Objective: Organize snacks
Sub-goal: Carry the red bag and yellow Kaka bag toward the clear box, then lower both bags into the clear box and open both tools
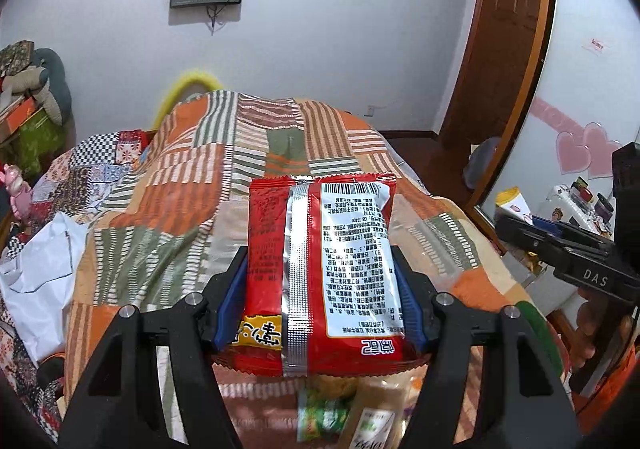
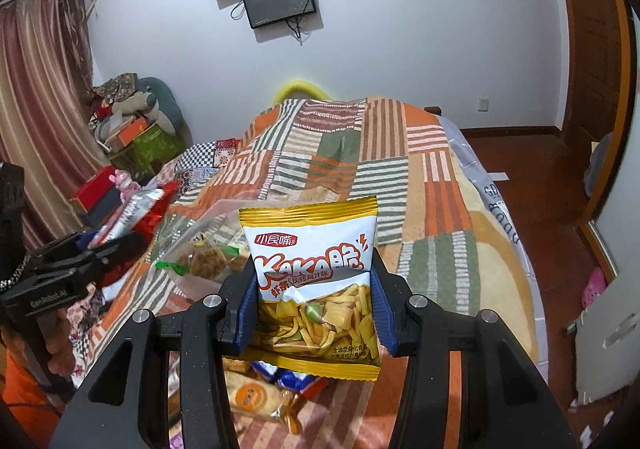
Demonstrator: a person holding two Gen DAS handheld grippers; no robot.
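Note:
My left gripper [image 1: 320, 289] is shut on a red snack bag [image 1: 320, 269], back side up with a silver seam and white label, held above the patchwork bedspread [image 1: 180, 189]. My right gripper [image 2: 314, 301] is shut on a yellow and white chip bag [image 2: 316, 277], front side facing the camera. Seen from the right wrist, the left gripper [image 2: 116, 241] with its red bag [image 2: 148, 209] hangs at the left. In the left wrist view the right gripper [image 1: 532, 233] shows at the right edge. More snack packs [image 2: 264, 397] lie on the bed under the right gripper.
A clear plastic bag of snacks [image 2: 204, 253] lies on the bed between the two grippers. A white plastic bag [image 1: 36, 265] sits at the bed's left. Boxes and plush toys [image 2: 132, 129] pile up by the curtain. A wooden door [image 1: 504, 49] and a mirrored wardrobe [image 1: 592, 69] stand to the right.

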